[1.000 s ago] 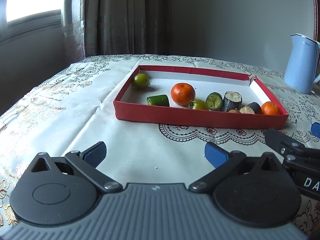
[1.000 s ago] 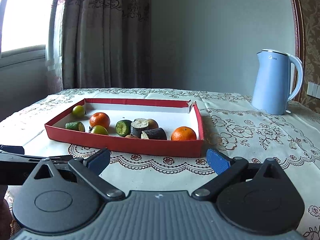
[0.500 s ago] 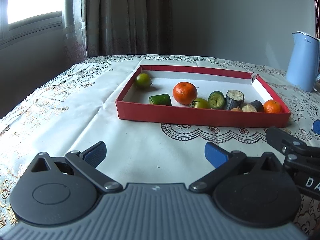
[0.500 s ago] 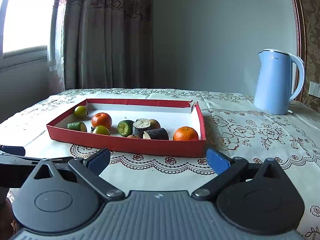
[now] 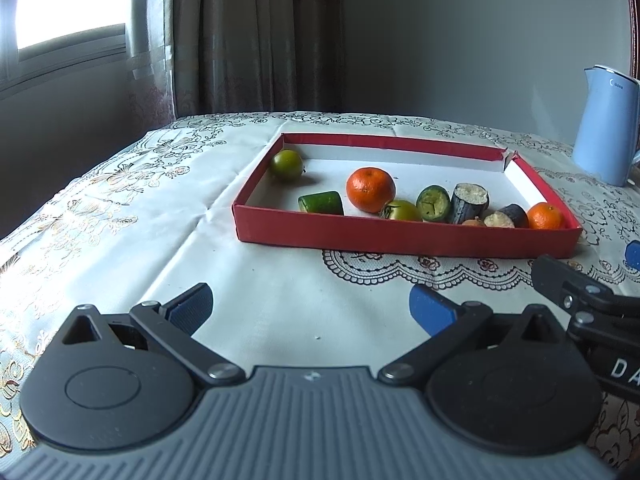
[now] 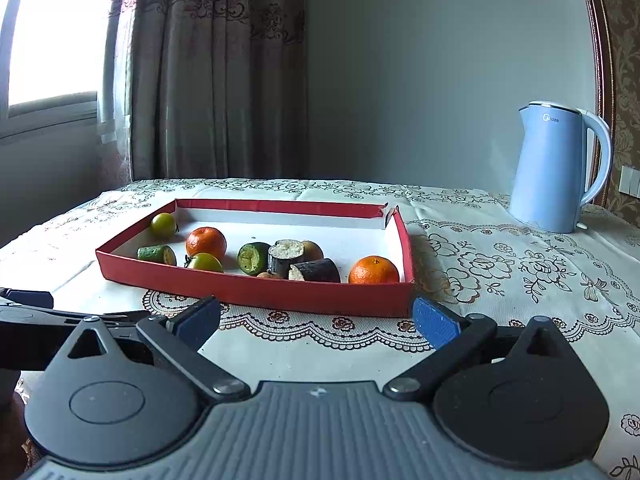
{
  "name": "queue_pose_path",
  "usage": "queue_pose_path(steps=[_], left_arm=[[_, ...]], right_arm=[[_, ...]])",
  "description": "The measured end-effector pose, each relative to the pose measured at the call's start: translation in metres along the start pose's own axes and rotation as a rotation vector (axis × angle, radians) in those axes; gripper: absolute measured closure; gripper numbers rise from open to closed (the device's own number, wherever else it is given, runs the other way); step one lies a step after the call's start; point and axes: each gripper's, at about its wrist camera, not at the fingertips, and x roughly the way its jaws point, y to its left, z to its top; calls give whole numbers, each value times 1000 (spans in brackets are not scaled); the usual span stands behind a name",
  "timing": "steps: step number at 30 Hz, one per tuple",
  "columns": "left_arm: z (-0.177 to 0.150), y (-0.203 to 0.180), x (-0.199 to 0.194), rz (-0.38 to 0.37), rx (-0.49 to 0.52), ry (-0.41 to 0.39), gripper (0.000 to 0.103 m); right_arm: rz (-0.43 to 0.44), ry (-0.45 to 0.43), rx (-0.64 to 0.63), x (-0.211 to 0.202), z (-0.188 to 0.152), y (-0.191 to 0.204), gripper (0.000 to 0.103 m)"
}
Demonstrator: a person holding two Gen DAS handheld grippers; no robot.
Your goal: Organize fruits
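A shallow red tray [image 5: 400,236] [image 6: 256,291] with a white floor lies on the tablecloth. It holds two oranges [image 5: 370,189] [image 6: 373,270], green round fruits [image 5: 286,165] [image 6: 205,262], green cut pieces [image 5: 321,203] [image 6: 253,258] and dark cut pieces [image 5: 469,202] [image 6: 316,271]. My left gripper [image 5: 310,307] is open and empty, short of the tray's near wall. My right gripper [image 6: 316,320] is open and empty, near the tray's front right corner. The right gripper's finger shows at the right edge of the left wrist view [image 5: 576,292].
A light blue electric kettle [image 6: 554,168] [image 5: 606,124] stands at the back right of the table. A lace doily [image 6: 320,324] lies under the tray's front. A window and curtains [image 6: 216,68] are behind the table. The table's left edge drops off [image 5: 60,200].
Both views have drifted slightly, the tray sitting a little further right and higher in frame. Both grippers stay open and empty; nothing in the tray has moved.
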Motion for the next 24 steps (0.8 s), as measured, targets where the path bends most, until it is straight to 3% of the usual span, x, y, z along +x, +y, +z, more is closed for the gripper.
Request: queue_pose_path(steps=[17,24], left_arm=[[0,-1,0,11,9,-2,0],[-2,-5,-5,36,28,-47,0]], right_arm=[[-1,0,0,0,0,1,0],[1,-3,5,-1,0,1,0]])
